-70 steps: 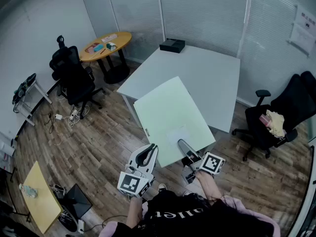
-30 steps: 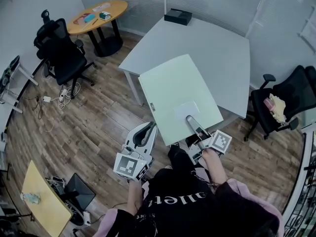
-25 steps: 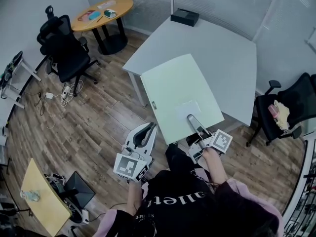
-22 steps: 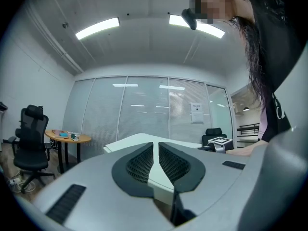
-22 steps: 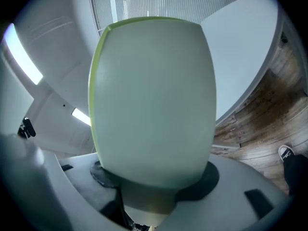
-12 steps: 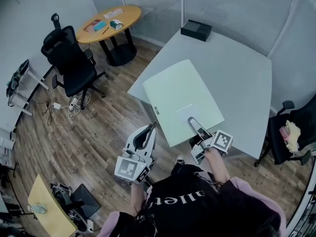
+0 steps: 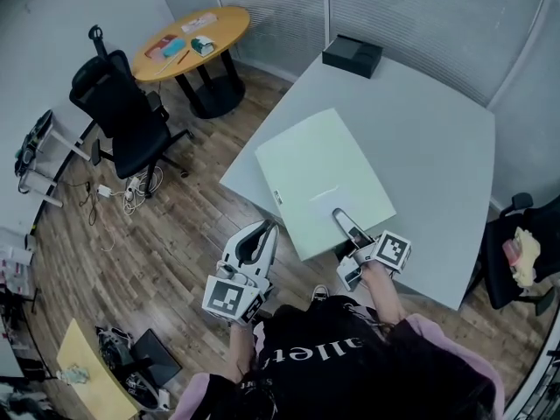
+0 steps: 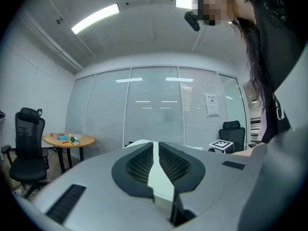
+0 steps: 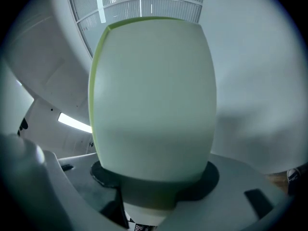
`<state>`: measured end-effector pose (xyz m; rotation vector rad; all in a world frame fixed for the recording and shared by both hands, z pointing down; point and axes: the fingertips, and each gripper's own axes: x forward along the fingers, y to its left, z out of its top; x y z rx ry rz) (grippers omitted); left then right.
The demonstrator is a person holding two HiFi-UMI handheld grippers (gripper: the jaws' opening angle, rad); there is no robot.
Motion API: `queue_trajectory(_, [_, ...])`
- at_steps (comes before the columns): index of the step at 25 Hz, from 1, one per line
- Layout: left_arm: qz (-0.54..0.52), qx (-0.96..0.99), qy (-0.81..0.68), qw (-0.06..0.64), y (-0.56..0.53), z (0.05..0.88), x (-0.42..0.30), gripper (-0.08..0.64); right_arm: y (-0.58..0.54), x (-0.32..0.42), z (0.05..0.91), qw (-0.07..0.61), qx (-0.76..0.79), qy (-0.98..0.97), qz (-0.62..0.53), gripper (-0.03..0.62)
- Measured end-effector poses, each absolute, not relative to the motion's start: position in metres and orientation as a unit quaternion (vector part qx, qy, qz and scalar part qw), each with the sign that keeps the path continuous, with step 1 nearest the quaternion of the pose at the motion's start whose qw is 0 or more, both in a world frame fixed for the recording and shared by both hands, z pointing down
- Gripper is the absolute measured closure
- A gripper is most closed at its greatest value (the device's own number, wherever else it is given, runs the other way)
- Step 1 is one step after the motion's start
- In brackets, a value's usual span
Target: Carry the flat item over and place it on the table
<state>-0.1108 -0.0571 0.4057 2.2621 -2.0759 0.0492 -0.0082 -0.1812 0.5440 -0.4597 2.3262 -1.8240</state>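
The flat item is a pale green board [image 7: 319, 178], held level above the near left part of the big grey table [image 7: 437, 121]. My right gripper [image 7: 343, 221] is shut on the board's near edge, one finger lying on top of it. In the right gripper view the board [image 9: 154, 95] fills the middle and hides most of my right gripper [image 9: 154, 196]. My left gripper [image 7: 265, 233] hangs left of the board over the wooden floor, shut and holding nothing. In the left gripper view my left gripper [image 8: 154, 148] shows its pads pressed together.
A black box [image 7: 352, 56] sits at the table's far edge. A round wooden table [image 7: 192, 33] with small items and a black office chair [image 7: 122, 112] stand at the left. Another chair [image 7: 523, 261] is at the right edge. A small yellow table [image 7: 83, 379] is at the lower left.
The person has walked up to the grey table. The board, still in my right gripper, now hangs over the table's near corner instead of over the floor. My left gripper stays shut.
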Motion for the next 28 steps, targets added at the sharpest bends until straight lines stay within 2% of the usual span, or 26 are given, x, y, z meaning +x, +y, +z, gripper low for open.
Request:
queue_trajectory(7, [0.035, 0.738, -0.672, 0.043, -0.086, 0.412, -0.107, 0.508, -0.197, -0.008, 0.556, 0.094, -0.151, 0.748, -0.64, 0.311])
queue_trajectory(15, [0.051, 0.762, -0.643, 0.054, -0.127, 0.425, -0.115, 0.508, -0.217, -0.006, 0.574, 0.081, -0.197, 0.744, -0.633, 0.311])
queue_trajectory(19, [0.058, 0.779, -0.622, 0.046, -0.154, 0.431, -0.126, 0.508, -0.234, -0.022, 0.574, 0.111, -0.193, 0.733, -0.643, 0.311])
queue_trajectory(28, [0.085, 0.807, -0.583, 0.043, -0.218, 0.437, -0.189, 0.508, -0.288, -0.082, 0.581, 0.131, -0.234, 0.708, -0.653, 0.311])
